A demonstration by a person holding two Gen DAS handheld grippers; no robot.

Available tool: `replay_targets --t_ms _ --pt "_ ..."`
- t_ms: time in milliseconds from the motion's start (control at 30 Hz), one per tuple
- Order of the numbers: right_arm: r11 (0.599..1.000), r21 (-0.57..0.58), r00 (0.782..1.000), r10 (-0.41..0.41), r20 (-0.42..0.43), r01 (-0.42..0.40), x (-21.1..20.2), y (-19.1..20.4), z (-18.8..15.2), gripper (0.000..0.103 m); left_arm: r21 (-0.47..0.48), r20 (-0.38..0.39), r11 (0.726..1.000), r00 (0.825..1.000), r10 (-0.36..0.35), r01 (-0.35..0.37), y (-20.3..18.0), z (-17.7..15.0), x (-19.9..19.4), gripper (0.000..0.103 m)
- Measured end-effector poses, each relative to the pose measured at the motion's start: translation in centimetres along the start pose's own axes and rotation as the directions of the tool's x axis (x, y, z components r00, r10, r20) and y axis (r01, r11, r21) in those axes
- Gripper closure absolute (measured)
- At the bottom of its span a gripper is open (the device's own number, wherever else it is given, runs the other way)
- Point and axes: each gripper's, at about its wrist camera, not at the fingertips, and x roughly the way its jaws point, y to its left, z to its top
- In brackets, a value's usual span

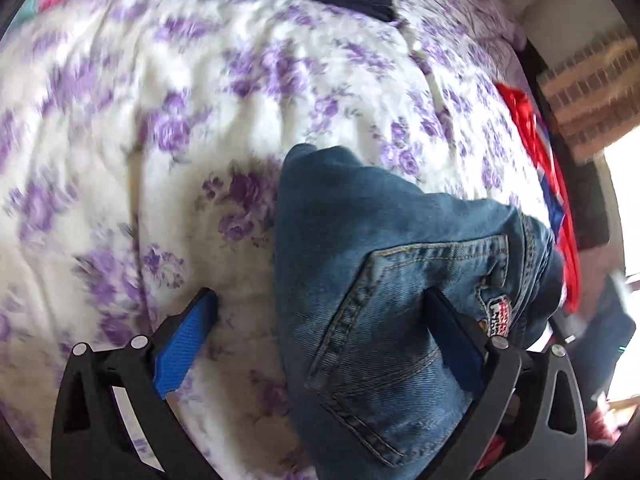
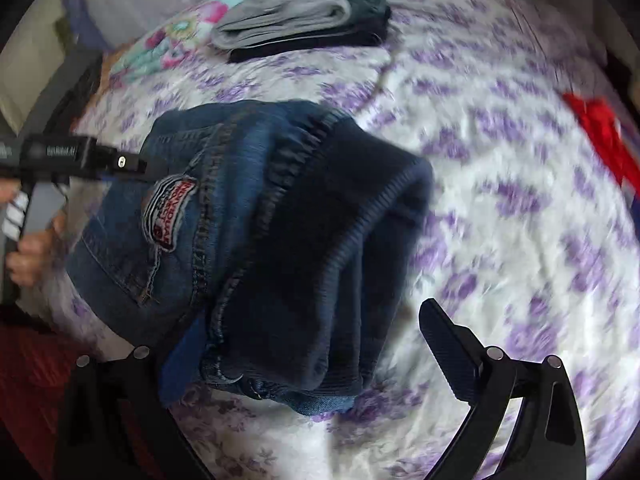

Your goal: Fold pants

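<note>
Lying folded into a thick bundle on the floral bedspread (image 1: 120, 128): blue denim pants (image 1: 380, 248), back pocket and red-white patch (image 2: 170, 216) facing up, dark ribbed waistband (image 2: 320, 216) showing at one end, edges bunching unevenly.

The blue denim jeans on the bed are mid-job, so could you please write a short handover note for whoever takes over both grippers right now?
Left gripper: open wide, astride the edge of the folded blue denim jeans, not clamped.
Right gripper: open, the jeans' dark ribbed waistband between its fingers.
Jeans lie bunched in a thick fold on the purple floral bedsheet; a stack of folded grey and dark clothes sits at the far side.
Done: the main folds, apparently.
Left: tidy the fold, probably move the jeans to the stack.
</note>
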Motion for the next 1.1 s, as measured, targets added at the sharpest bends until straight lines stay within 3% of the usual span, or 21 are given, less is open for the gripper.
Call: replay_targets --t_ms 133,233,300,500,567,633,767,933,1100 --pt "0.995 -0.082 0.999 -0.046 0.023 0.047 -1.1 1.5 0.2 0.003 0.024 0.015 0.999 1.000 0.024 -0.024 -0.7 -0.2 -1.1 0.004" --pt "0.997 -0.072 0.999 -0.031 0.044 0.034 -2.9 1.7 1.0 0.004 0.039 0.045 0.999 0.999 0.018 -0.020 -0.8 -0.7 -2.8 0.005" --pt "0.997 -0.065 0.997 -0.030 0.078 0.035 -4.0 1.7 1.6 0.004 0.028 0.046 1.000 0.999 -0.001 -0.001 -0.6 -1.0 -3.6 0.005" --pt "0.995 -0.047 0.971 -0.078 0.224 0.091 -6.0 2.4 5.2 0.004 0.039 0.035 0.998 0.998 0.045 -0.046 -0.3 -2.4 -3.9 0.005" --pt "0.986 -0.044 0.973 -0.149 0.177 0.159 -4.1 2.1 6.8 0.004 0.035 0.026 0.998 0.998 0.056 -0.057 -0.5 -2.5 -3.4 0.004" --pt "0.977 -0.046 0.976 -0.206 0.066 0.209 -1.0 1.1 7.1 0.004 0.035 0.031 0.997 0.997 0.072 -0.073 -0.6 -2.6 -3.2 0.004" --pt "0.992 0.106 0.996 -0.071 0.051 0.065 0.4 -1.9 6.6 0.003 0.046 0.048 0.993 0.993 0.105 -0.107 -0.9 -2.8 -3.1 0.004" --pt "0.992 0.102 0.996 -0.075 0.042 0.071 0.4 -1.5 6.7 0.003 0.107 0.095 0.975 0.978 0.186 -0.196 -2.4 -3.0 -3.7 0.004" --pt "0.991 0.105 0.996 -0.084 0.023 0.081 -0.5 -1.2 6.6 0.004 0.173 0.160 0.937 0.948 0.276 -0.302 -4.1 -3.2 -4.5 0.004"
